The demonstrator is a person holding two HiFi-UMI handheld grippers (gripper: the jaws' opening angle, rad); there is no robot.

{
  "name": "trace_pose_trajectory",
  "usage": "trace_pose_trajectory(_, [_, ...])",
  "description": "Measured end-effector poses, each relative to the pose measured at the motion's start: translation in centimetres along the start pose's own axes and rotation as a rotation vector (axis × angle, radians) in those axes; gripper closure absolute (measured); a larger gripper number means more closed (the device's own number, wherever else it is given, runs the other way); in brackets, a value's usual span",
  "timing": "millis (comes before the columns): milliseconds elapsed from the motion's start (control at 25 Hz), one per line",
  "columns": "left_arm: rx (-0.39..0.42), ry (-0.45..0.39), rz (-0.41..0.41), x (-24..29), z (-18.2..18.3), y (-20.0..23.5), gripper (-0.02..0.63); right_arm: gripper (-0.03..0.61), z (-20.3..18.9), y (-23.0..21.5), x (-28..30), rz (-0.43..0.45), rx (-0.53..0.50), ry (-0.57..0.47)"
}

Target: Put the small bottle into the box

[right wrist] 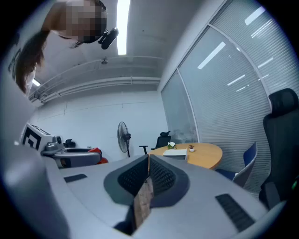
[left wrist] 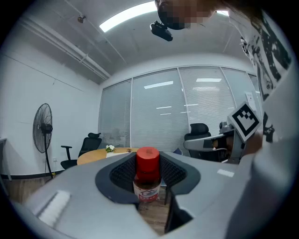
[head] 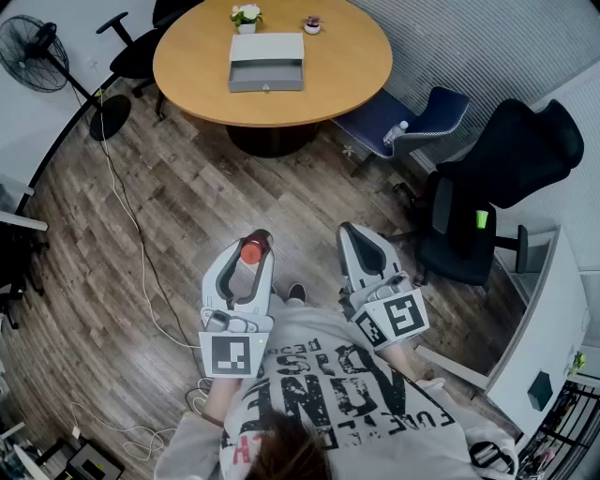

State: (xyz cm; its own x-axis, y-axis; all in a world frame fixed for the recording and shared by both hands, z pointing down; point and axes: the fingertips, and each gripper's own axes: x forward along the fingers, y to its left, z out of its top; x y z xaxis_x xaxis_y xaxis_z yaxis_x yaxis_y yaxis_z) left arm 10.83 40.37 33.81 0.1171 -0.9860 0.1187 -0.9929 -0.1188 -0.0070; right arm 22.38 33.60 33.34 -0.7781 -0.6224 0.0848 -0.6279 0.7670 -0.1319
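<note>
between the left tongs [head: 251,242], a small red-capped bottle [left wrist: 148,175], clamped; right tongs [right wrist: 148,161] closed; grey rectangular box [head: 266,85] on far round wooden surface [head: 337,80].

one small bottle [head: 251,251], one box [head: 266,63], two potted plants [head: 246,17] [head: 312,24], one round surface [head: 347,75], one standing fan [head: 36,52].

The small bottle [left wrist: 148,179] is red-capped, white-labelled. At twelve o'clock the box [head: 266,62] is pale grey, its table [head: 352,70] tan
</note>
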Motion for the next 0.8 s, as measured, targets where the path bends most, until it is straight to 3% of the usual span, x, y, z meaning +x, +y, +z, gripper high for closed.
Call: trace_pose_trajectory(800, [0.004,0.005,0.017,-1.4,0.0,-0.5,0.462,0.563,0.2,1.4,-1.1,0.049,0.002,-0.020])
